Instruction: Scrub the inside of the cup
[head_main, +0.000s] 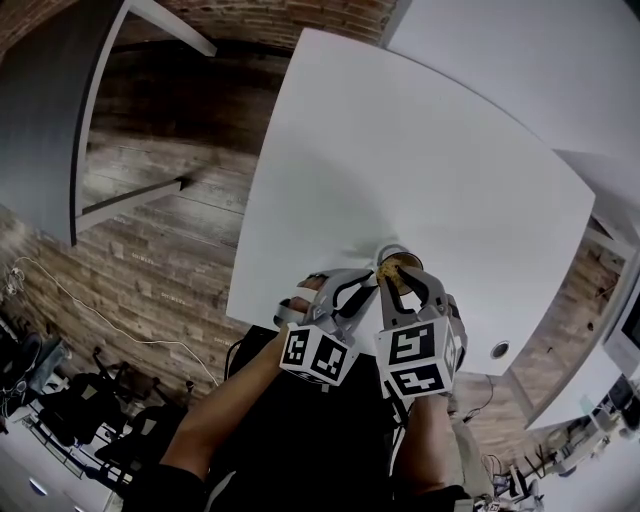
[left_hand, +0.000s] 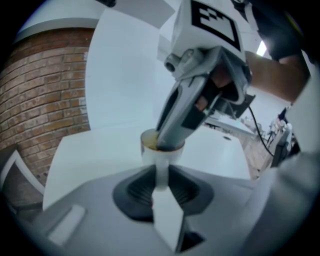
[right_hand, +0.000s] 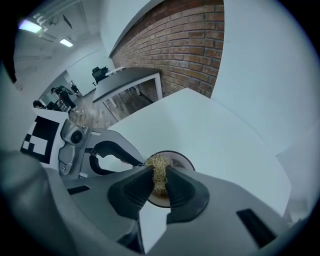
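A straw-coloured fibrous scrubber (right_hand: 159, 169) is clamped between the nearly closed jaws of the right gripper (right_hand: 159, 176). It is held at the mouth of the cup (right_hand: 186, 161), right at the jaw tips. A white strip on the cup's side is pinched by the half-closed left gripper (left_hand: 160, 182). The cup stands just ahead of those jaws on the white table (right_hand: 215, 135).

Left gripper (head_main: 362, 290) and right gripper (head_main: 398, 283) were grey moulded shells with black ribbed pads (right_hand: 134, 189) inside the jaws. Each carried a white cube (head_main: 318, 355) printed with black square markers. The person wore dark clothing (head_main: 300, 435).
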